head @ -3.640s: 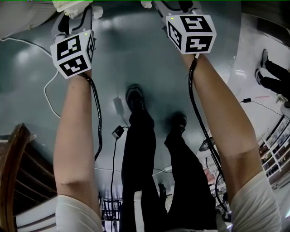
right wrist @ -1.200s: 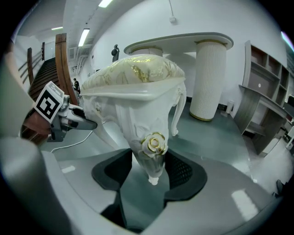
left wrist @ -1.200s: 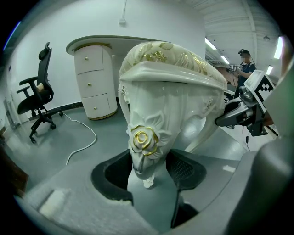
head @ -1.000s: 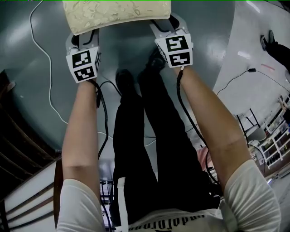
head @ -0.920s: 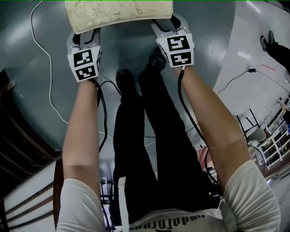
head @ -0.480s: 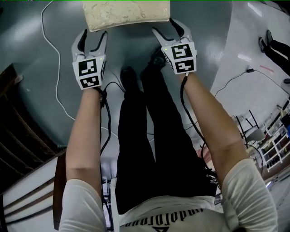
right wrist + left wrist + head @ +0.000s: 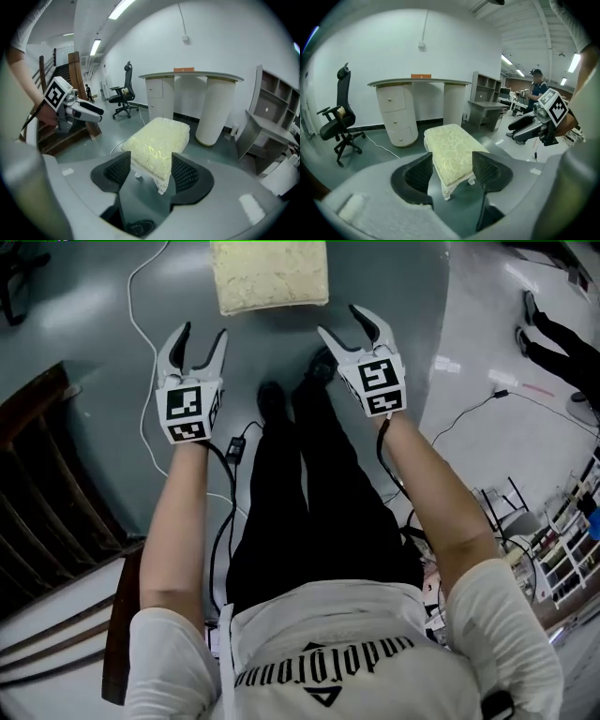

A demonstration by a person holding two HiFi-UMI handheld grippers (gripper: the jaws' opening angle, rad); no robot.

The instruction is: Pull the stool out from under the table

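The stool (image 7: 270, 276) stands on the open floor (image 7: 94, 324), clear of the table (image 7: 419, 83), so the pull looks done; the left gripper (image 7: 201, 336) and right gripper (image 7: 343, 324) hang short of it, fingers just opened, apart and empty.

Fig. Open-plan office or lab hall around me: swivel chair (image 7: 340, 124), grey shelving desk (image 7: 485, 101), ceiling strip lights (image 7: 121, 8), loose cable (image 7: 130, 307) across polished grey floor (image 7: 75, 338).
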